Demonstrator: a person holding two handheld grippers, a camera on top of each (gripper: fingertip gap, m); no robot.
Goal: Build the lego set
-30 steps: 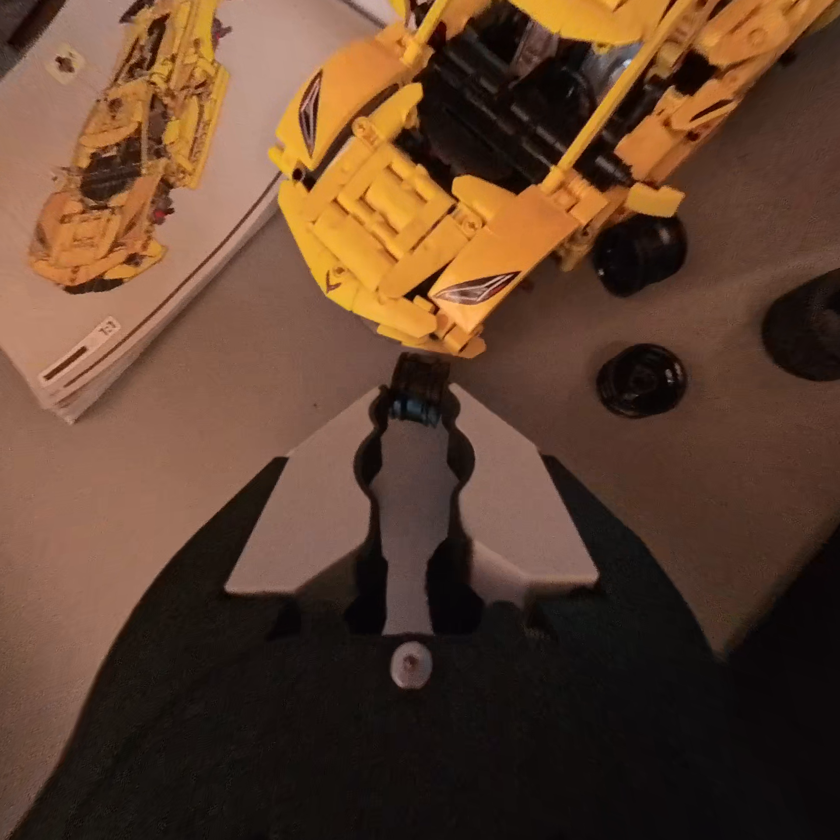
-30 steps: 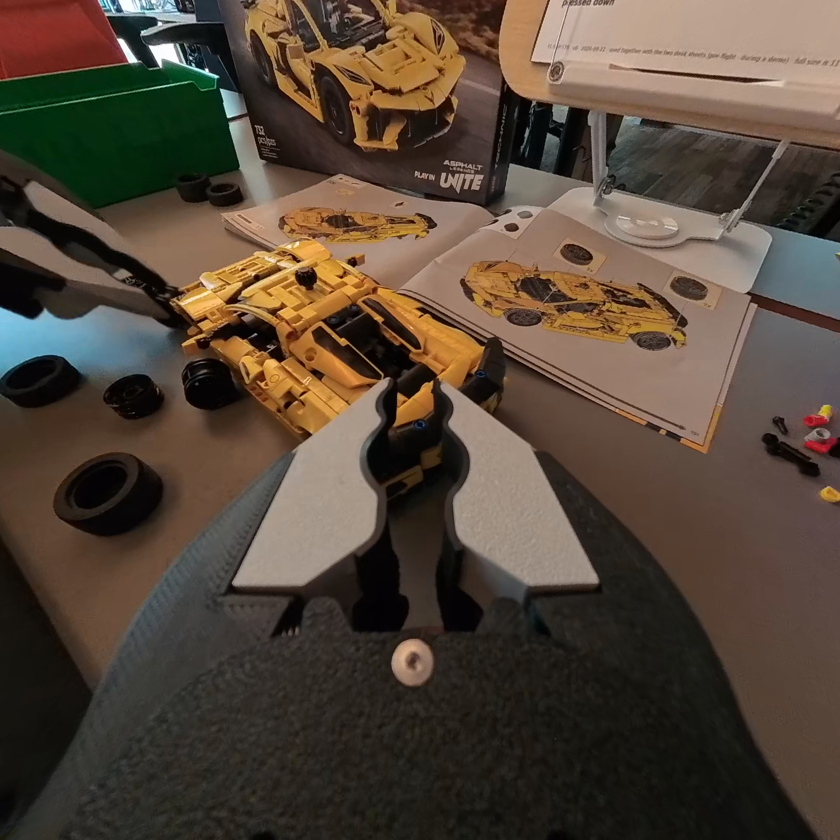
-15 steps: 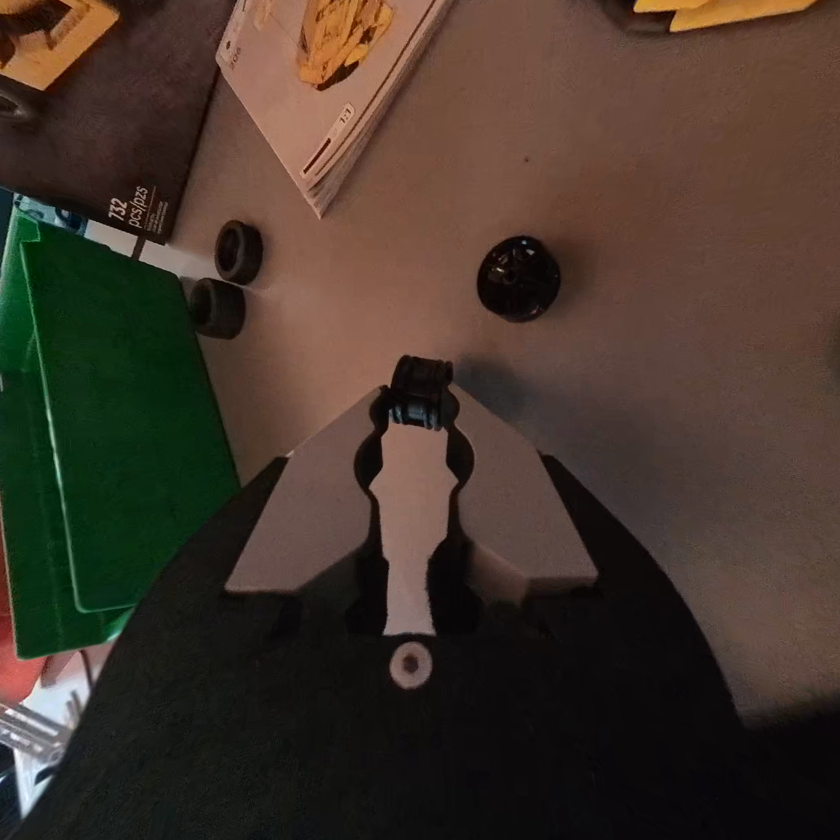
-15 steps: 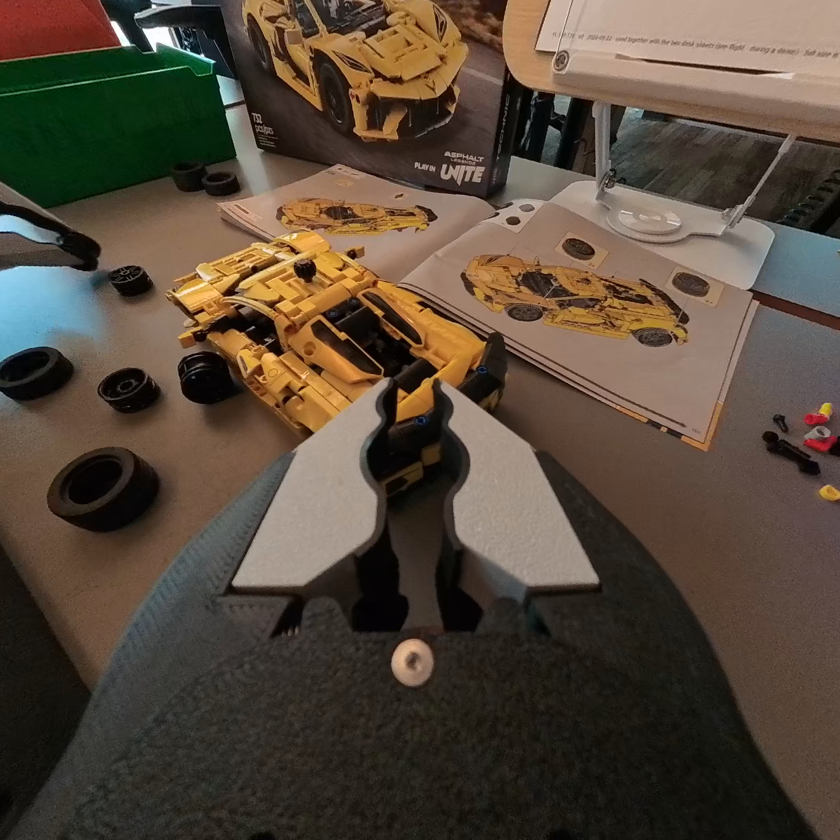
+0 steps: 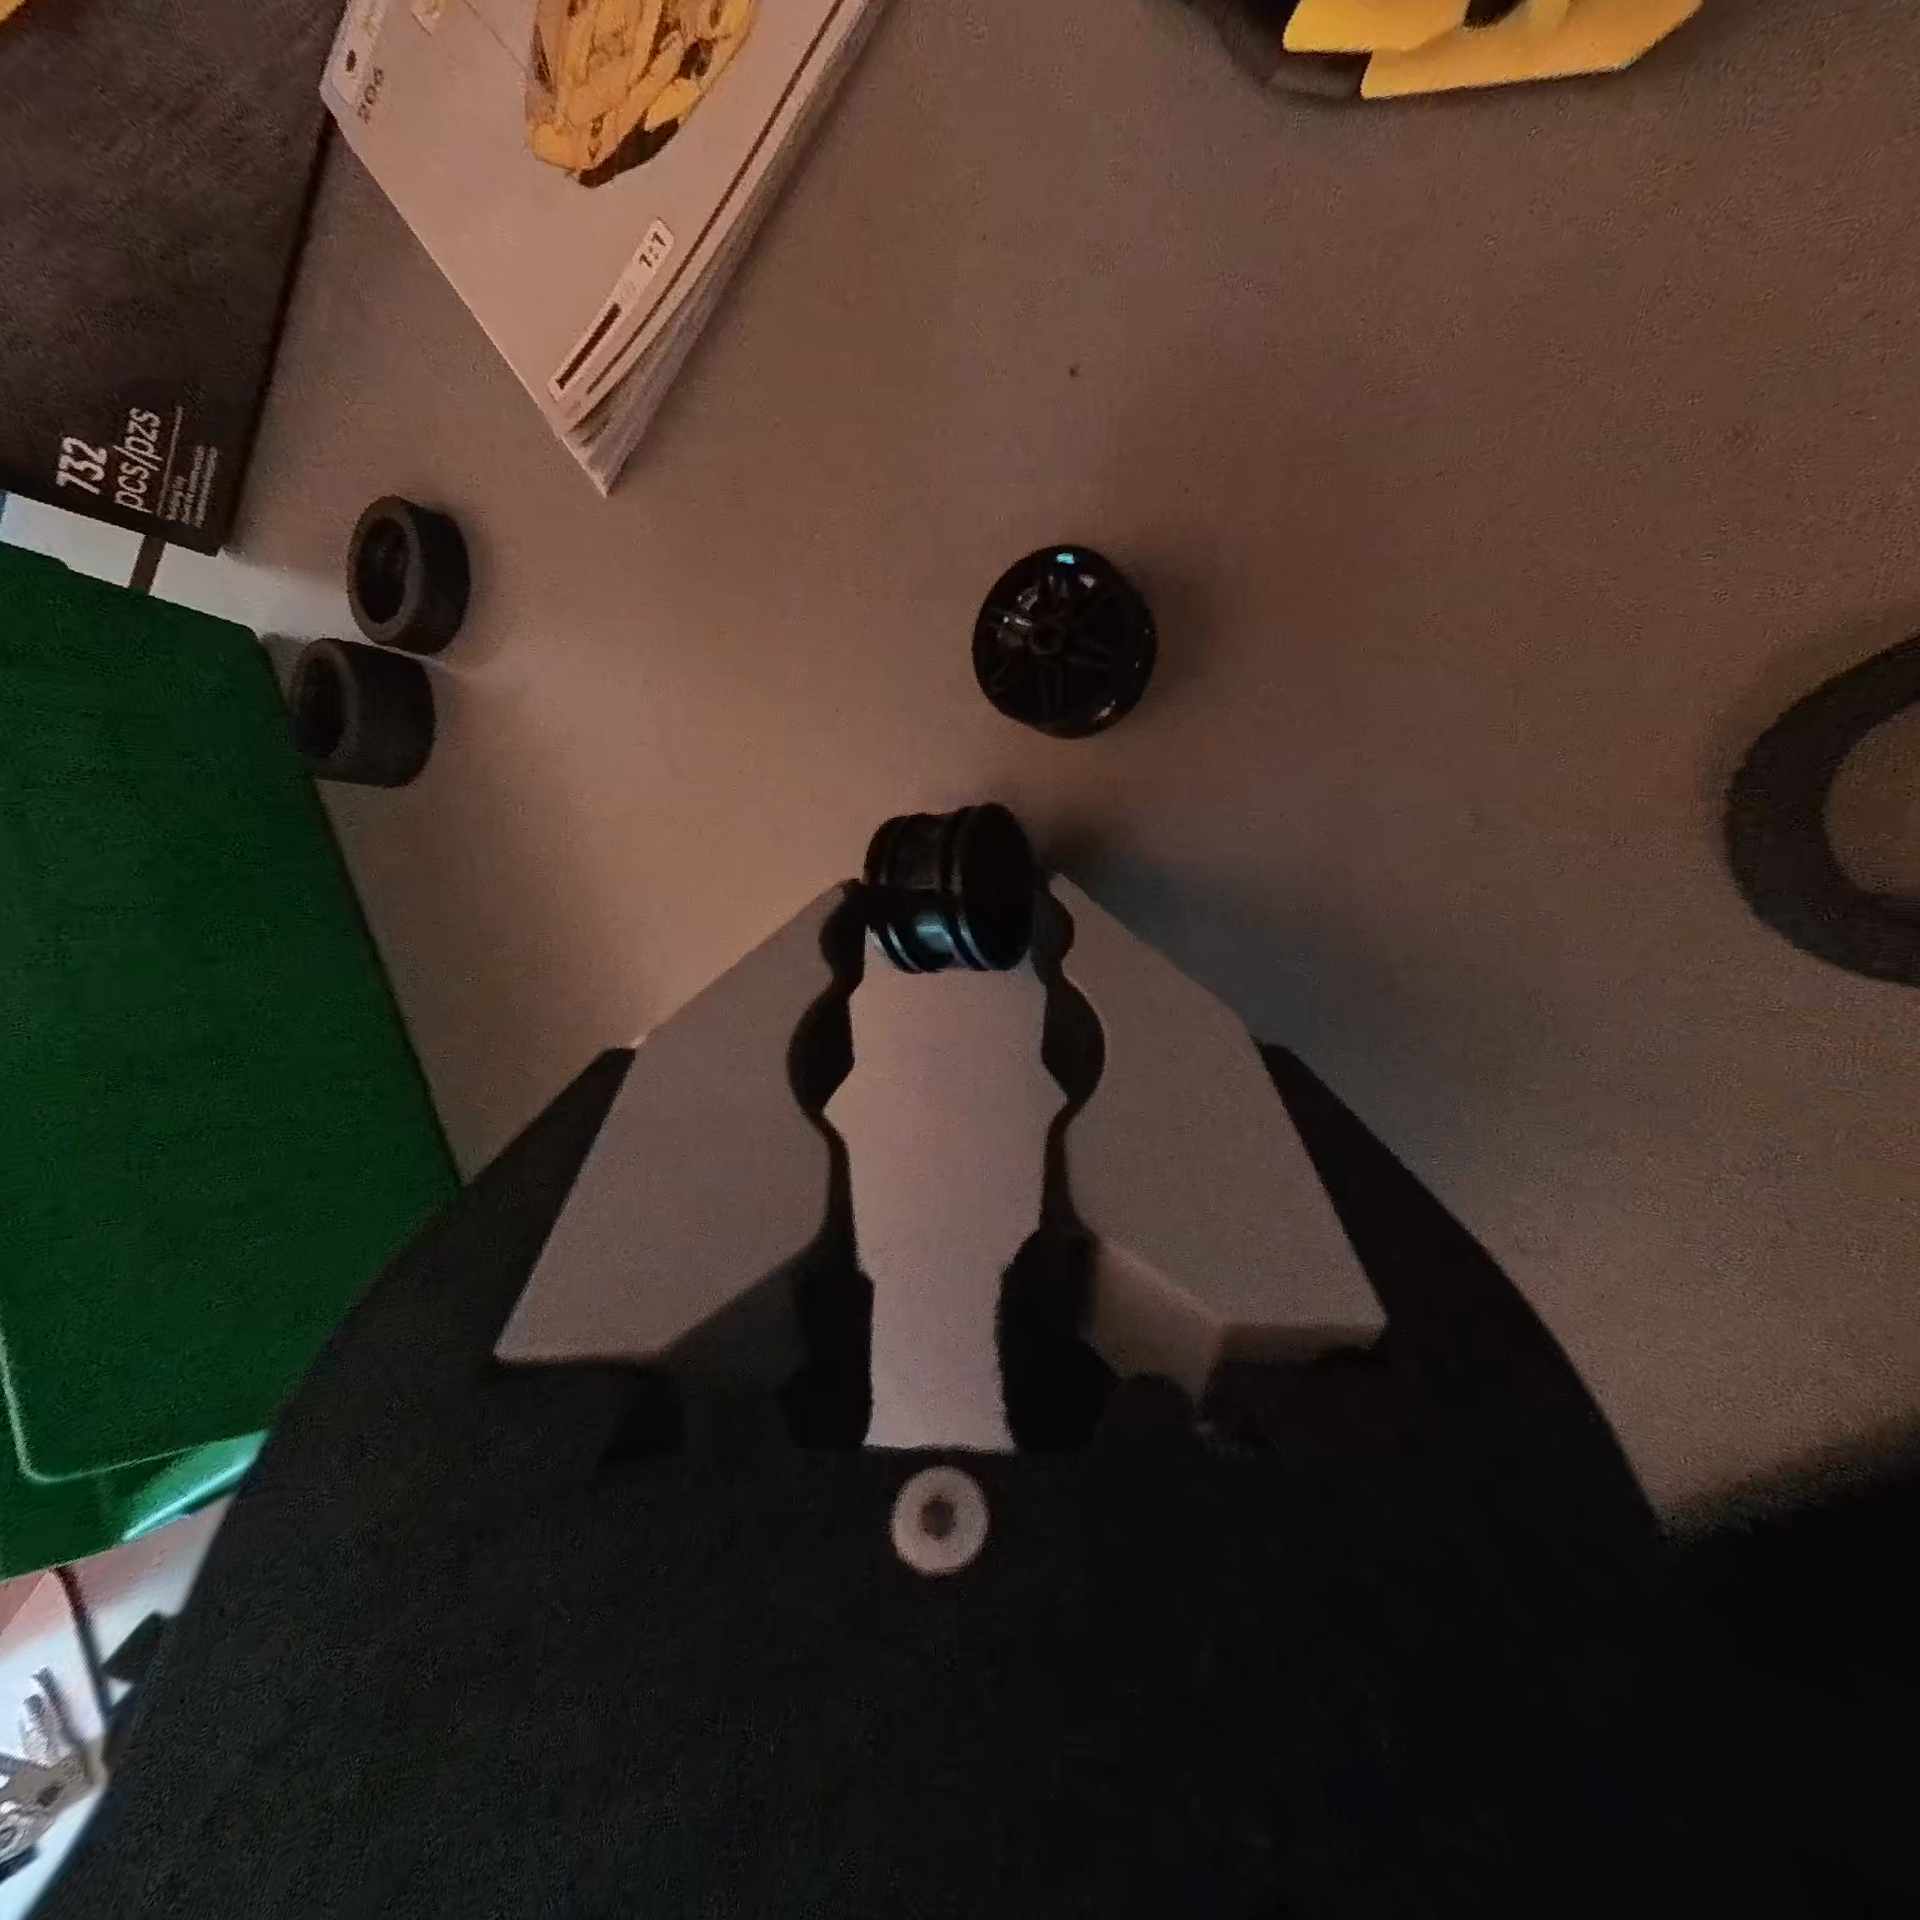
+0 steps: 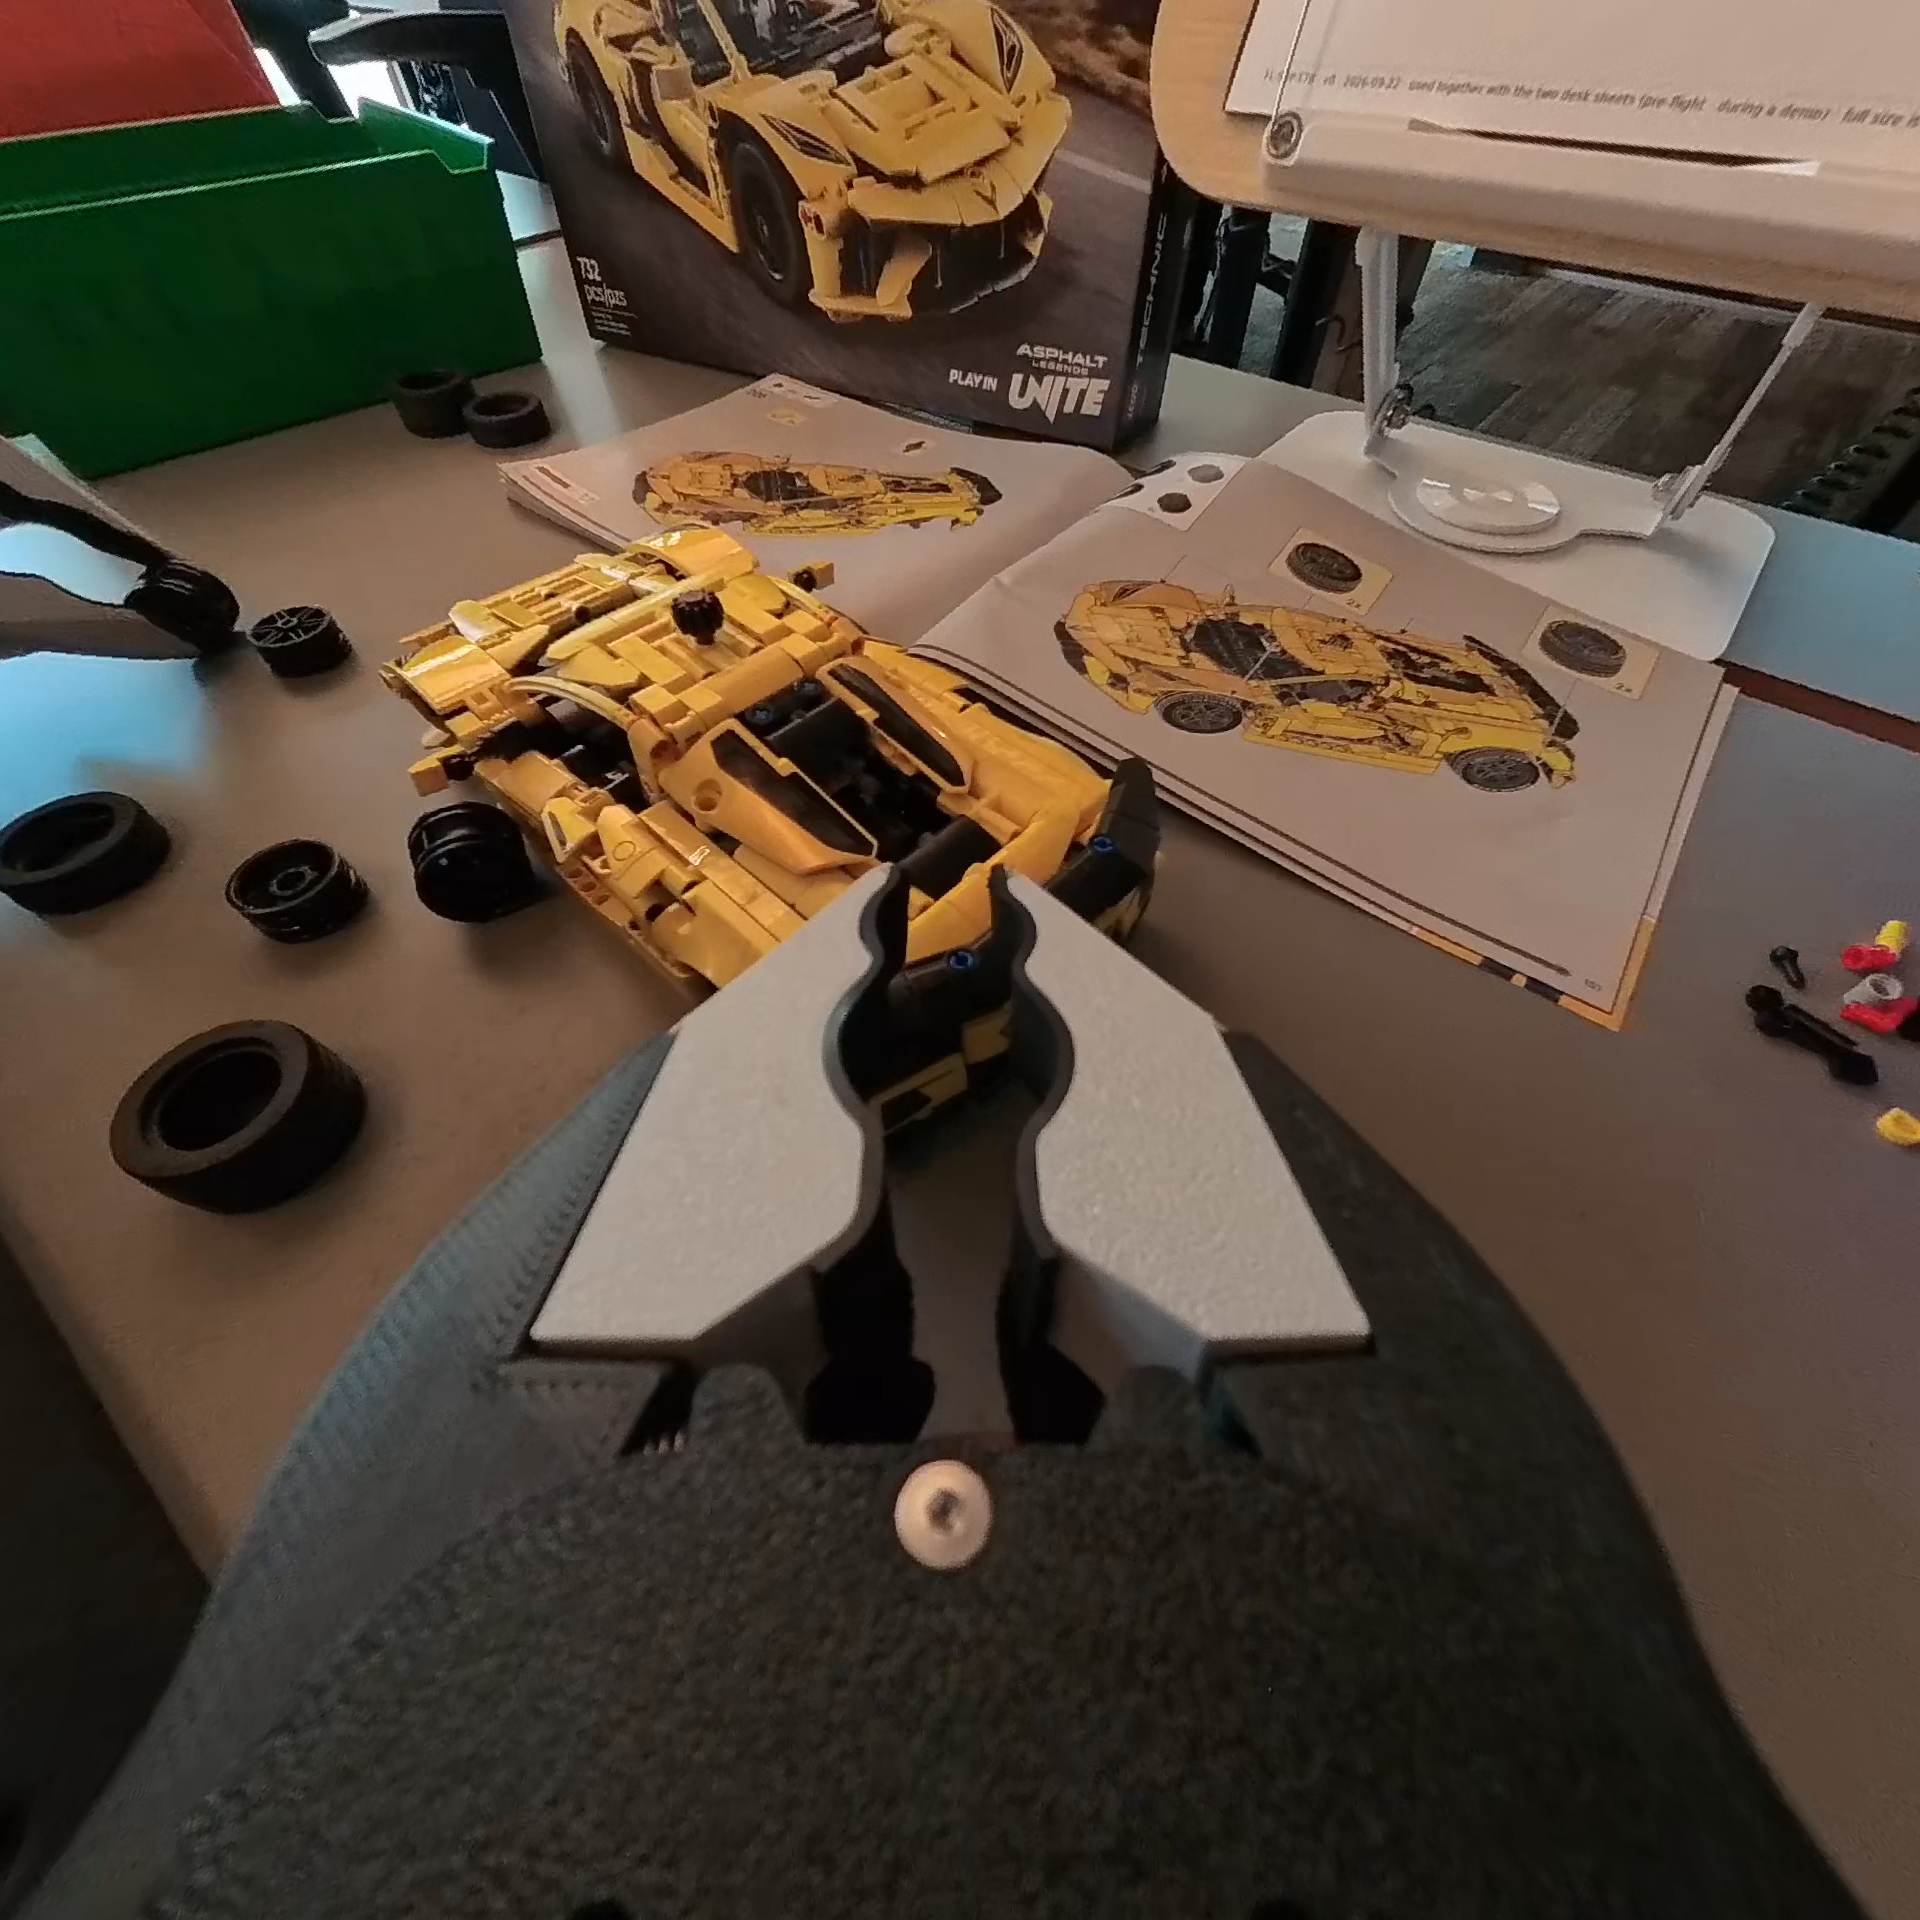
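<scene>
The yellow Lego car (image 6: pixel 727 769) lies on the grey table (image 6: pixel 1455 1195), with one black rim (image 6: pixel 468 862) at its near front corner. My right gripper (image 6: pixel 945 914) is closed around the car's black and yellow rear end. My left gripper (image 5: pixel 951 914) is shut on a black wheel rim (image 5: pixel 951 883) and holds it just above the table, left of the car's nose. It also shows in the right wrist view (image 6: pixel 177 603), beside a loose rim (image 6: pixel 301 639). That loose rim (image 5: pixel 1065 639) lies just beyond my left fingertips.
Another loose rim (image 6: pixel 296 888) and two big tyres (image 6: pixel 83 852) (image 6: pixel 239 1112) lie left of the car. Two small tyres (image 5: pixel 400 571) sit by the green bin (image 5: pixel 156 987). The open instruction booklet (image 6: pixel 1299 727), set box (image 6: pixel 852 187), white stand (image 6: pixel 1507 499) and small loose parts (image 6: pixel 1860 977) lie behind and right. Spacing between my two grippers at the tips: around 40 centimetres.
My left gripper has swung away from the car's nose to the left with the rim still in it, and now hangs by the loose rim. The right gripper has barely moved.
</scene>
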